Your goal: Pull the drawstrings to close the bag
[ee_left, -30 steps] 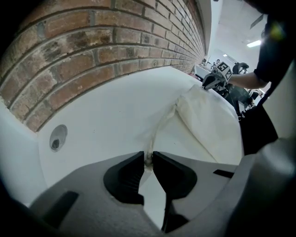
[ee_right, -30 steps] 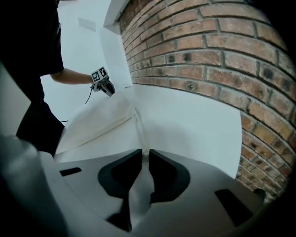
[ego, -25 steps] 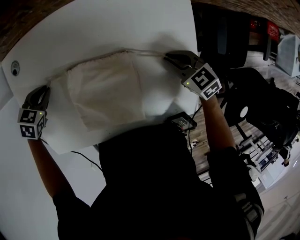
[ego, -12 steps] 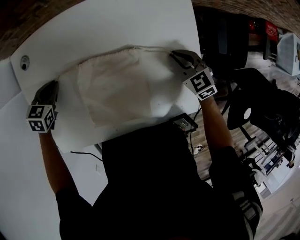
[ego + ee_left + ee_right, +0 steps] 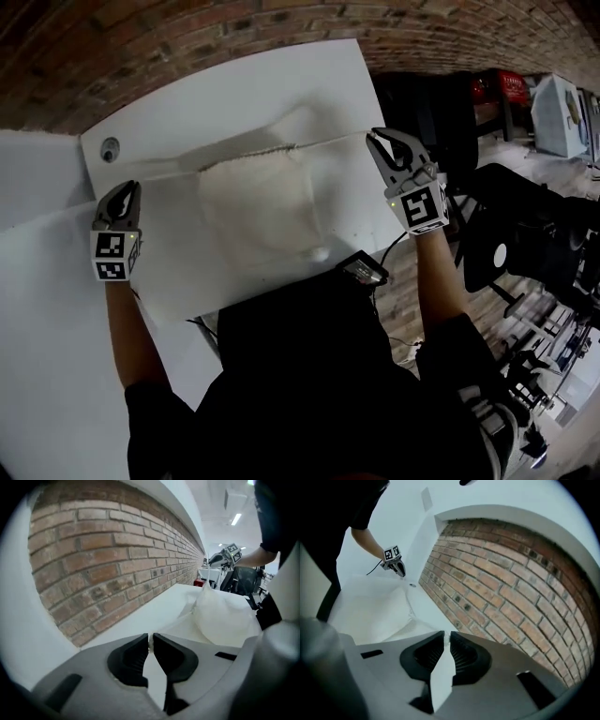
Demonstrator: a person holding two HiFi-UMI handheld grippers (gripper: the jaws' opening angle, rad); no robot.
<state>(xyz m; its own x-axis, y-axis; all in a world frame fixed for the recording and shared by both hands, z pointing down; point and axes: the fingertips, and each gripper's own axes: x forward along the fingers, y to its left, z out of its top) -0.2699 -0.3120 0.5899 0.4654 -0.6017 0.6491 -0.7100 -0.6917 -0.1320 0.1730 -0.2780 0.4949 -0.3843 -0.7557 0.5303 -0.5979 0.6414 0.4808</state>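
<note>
**Cords held only by the tips, bag mouth not yet gathered**

The left gripper (image 5: 150,637) has just been closing its jaws. They now stand almost together, with a sliver of pale drawstring (image 5: 328,143) nipped at the very tips. The right gripper (image 5: 446,634) has the same narrow pinch on its end of the cord.

The cloth bag (image 5: 258,202) is slung between them above the white counter (image 5: 234,98), in front of the brick wall (image 5: 187,37). Its mouth is stretched in a long line, not bunched.

From where I stand, the worry is the shallow grip: a sharp tug could slip the cord out. Pulling upward instead of apart would probably just hoist the bag, and an uneven pull could drag it off to one side.
</note>
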